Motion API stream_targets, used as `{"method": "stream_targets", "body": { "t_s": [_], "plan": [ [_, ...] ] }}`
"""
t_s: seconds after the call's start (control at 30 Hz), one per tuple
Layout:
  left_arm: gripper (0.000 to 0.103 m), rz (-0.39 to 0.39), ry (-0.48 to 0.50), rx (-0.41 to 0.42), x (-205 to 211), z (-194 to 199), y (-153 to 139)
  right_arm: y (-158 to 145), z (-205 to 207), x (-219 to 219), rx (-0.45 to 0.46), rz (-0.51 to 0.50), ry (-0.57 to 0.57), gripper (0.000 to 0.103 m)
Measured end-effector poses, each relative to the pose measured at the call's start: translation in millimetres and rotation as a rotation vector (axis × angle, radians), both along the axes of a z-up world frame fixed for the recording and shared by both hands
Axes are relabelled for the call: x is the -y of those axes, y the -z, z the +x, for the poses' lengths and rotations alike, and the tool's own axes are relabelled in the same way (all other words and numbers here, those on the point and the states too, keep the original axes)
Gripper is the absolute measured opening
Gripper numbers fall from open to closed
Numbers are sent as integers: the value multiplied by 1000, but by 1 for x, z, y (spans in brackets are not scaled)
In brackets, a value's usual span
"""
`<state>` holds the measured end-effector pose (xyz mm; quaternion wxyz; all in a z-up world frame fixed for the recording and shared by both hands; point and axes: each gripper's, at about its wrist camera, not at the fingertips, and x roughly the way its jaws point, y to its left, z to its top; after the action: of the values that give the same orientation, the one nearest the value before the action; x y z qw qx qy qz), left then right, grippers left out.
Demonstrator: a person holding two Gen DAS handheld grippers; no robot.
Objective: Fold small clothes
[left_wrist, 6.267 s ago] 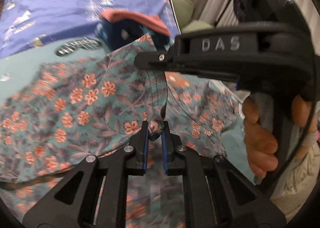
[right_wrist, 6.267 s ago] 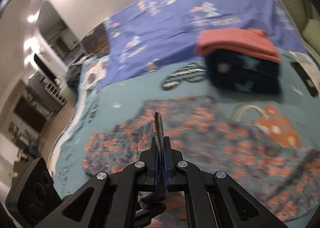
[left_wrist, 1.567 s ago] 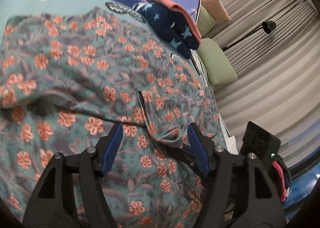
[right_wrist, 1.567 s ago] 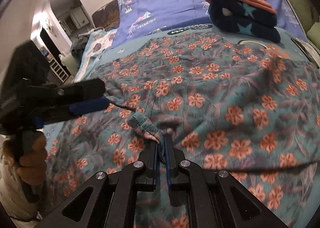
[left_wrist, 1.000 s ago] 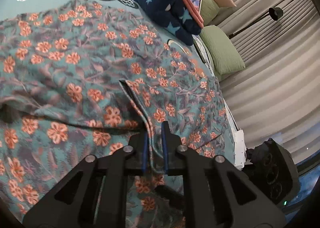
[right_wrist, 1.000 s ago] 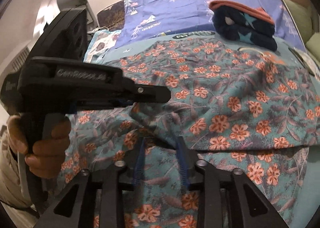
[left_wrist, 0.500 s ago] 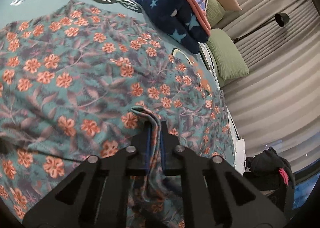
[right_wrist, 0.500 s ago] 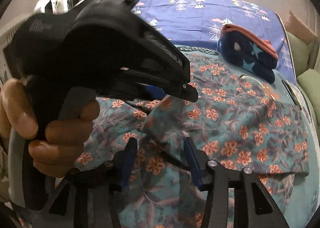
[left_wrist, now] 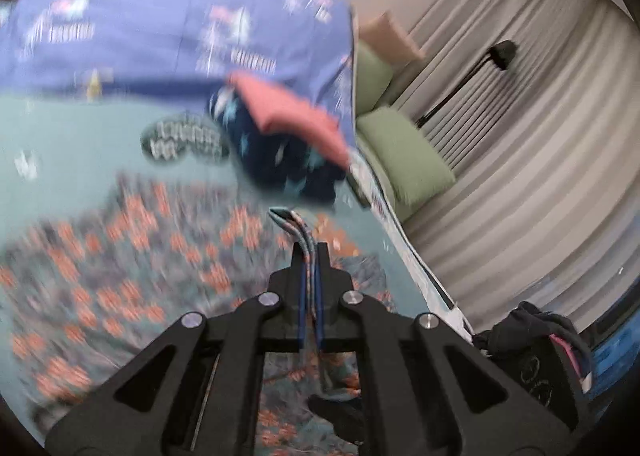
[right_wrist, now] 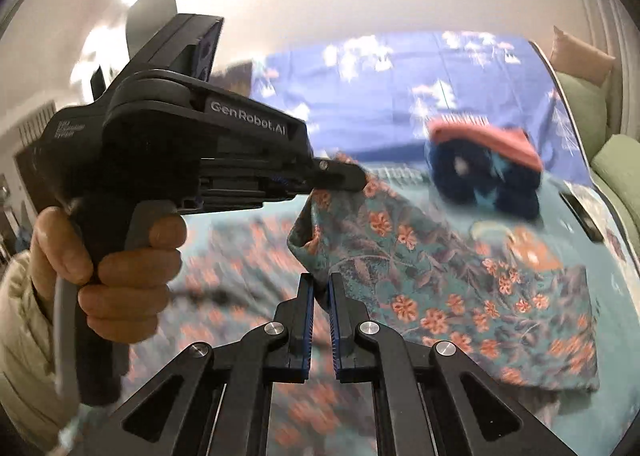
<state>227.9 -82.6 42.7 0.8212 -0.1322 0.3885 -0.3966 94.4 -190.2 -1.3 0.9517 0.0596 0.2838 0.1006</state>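
- Underneath, I am seeing a bed point(left_wrist: 72, 144) spread with a teal sheet, a purple tree-print cover point(left_wrist: 160, 16) lying across its far part, and the floral garment point(right_wrist: 460, 288) sprawling over the teal area.
- Beyond it, a folded stack is sitting on the bed: a salmon piece point(left_wrist: 288, 112) lying on a navy star-print one point(left_wrist: 280, 168).
- I am making out pleated curtains point(left_wrist: 520, 176), a floor lamp point(left_wrist: 502, 52) and green cushions point(left_wrist: 404, 160) at the bedside.
- Motion blur is smearing the garment's print and the stack in both views; the sheet's motifs are staying unreadable.
- My left gripper point(left_wrist: 310, 256) is pinching a bunched edge of the garment, jaws nearly together.
- My right gripper point(right_wrist: 320, 288) is closing on a lower fold, cloth sitting between its pads.
- Only the right wrist view is showing my left hand point(right_wrist: 108, 256) wrapping its handle and the cloth hanging lifted between both grippers.
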Motion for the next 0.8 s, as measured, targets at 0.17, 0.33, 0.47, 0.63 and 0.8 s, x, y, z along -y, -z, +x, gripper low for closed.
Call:
{"method": "stream_targets", "body": {
  "t_s": [0.17,0.33,0.47,0.63,0.8],
  "plan": [
    [5,44,-97,101,-56,1,-6,-19,25,-30,49,60,-78,6],
    [5,96,-188,18,-109,20,48,9,61,-73,-47,99,-189,6],
    [5,110,-214,-71,-131,31,88,42,82,-98,-141,98,-229,6],
    [5,119,-222,-86,-136,33,101,67,96,-98,-223,113,-250,8],
    [5,117,-240,-108,-147,30,113,72,78,-95,-252,88,-282,11]
  ]
}}
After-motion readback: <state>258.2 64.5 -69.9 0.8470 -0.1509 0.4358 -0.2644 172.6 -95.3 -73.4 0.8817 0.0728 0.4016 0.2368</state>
